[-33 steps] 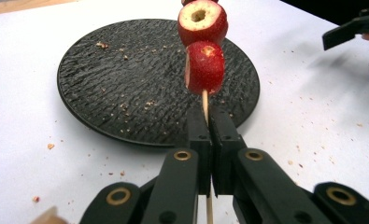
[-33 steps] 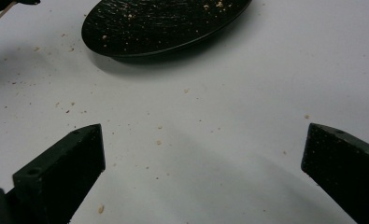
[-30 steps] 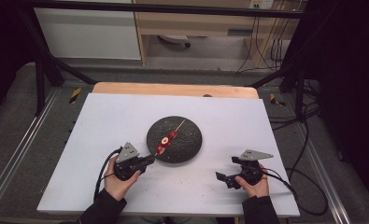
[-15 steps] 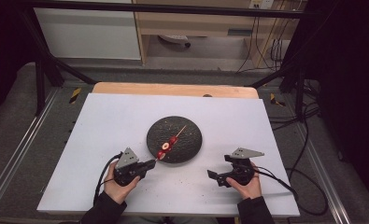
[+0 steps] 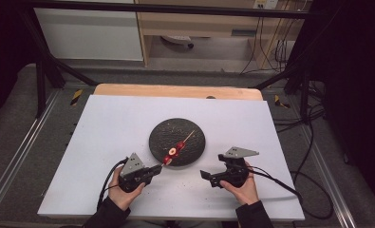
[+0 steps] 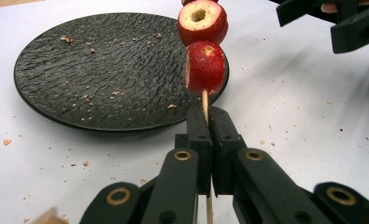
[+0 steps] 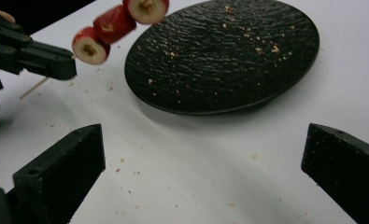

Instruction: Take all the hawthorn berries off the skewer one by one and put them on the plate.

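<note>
Wooden and thin, the skewer [image 6: 205,100] is being pinched between the pressed-together jaws of the left gripper [image 6: 209,122], its bare end sticking out behind them in the left gripper view. Red fruit slices [image 6: 204,44] with pale cut faces are sitting threaded on the skewer just beyond the jaw tips, and the far end of the stick is reaching up over the black plate [image 5: 164,137]. In the high view the left gripper [image 5: 157,168] is lying near the front edge of the white table [image 5: 104,118], left of its middle, pointing toward the plate's near rim, so the fruit is hanging over that rim. The plate, rough-textured and dusted with crumbs, is resting around the middle of the table. More crumbs are lying scattered on the table surface in front of it. The right gripper [image 5: 205,175] is being held near the front edge, right of the plate and apart from it, its jaws standing spread wide with nothing between them and pointing toward the skewer.
</note>
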Demonstrator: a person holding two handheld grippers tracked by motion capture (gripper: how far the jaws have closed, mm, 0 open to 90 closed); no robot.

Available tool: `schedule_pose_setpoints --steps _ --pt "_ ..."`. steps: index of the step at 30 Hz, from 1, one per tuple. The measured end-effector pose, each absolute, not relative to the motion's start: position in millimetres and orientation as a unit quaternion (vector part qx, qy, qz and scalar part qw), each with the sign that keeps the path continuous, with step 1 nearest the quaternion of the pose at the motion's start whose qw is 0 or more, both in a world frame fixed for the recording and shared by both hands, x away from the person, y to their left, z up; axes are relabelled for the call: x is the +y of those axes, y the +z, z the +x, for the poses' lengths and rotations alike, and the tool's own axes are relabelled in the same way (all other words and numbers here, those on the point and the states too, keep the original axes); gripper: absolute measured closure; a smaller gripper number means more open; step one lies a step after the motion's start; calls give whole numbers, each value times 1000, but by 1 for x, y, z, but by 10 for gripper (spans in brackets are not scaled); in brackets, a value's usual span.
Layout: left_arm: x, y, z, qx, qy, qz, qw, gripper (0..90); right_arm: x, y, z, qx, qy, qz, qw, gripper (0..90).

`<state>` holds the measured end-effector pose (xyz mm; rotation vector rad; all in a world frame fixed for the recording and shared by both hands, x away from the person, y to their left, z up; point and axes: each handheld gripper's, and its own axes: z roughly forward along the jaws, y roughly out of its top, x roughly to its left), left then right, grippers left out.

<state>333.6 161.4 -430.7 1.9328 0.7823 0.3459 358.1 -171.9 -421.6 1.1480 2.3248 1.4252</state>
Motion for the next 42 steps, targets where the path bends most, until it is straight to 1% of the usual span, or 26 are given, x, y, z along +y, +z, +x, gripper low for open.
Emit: schedule_pose_setpoints --steps 8,17,27,33,36,37,40,42 --pt "159 -430 332 319 148 796 493 881 -153 -409 365 777 496 379 83 9" --pt "158 -431 333 318 147 796 493 880 -143 -399 378 764 512 384 82 16" --pt "157 -429 331 316 145 794 499 880 -127 -392 391 757 526 384 61 71" --pt "157 -429 330 315 144 793 502 880 -122 -390 400 751 534 387 43 157" --pt "156 -429 329 312 144 794 502 880 -120 -390 403 746 540 387 40 223" --pt "156 -429 329 311 145 794 502 880 -120 -390 403 746 540 387 40 223" --pt "155 -429 329 310 147 793 503 880 -120 -391 406 742 546 389 32 315" --pt "155 -429 328 310 148 793 503 880 -120 -391 407 741 545 390 30 332"
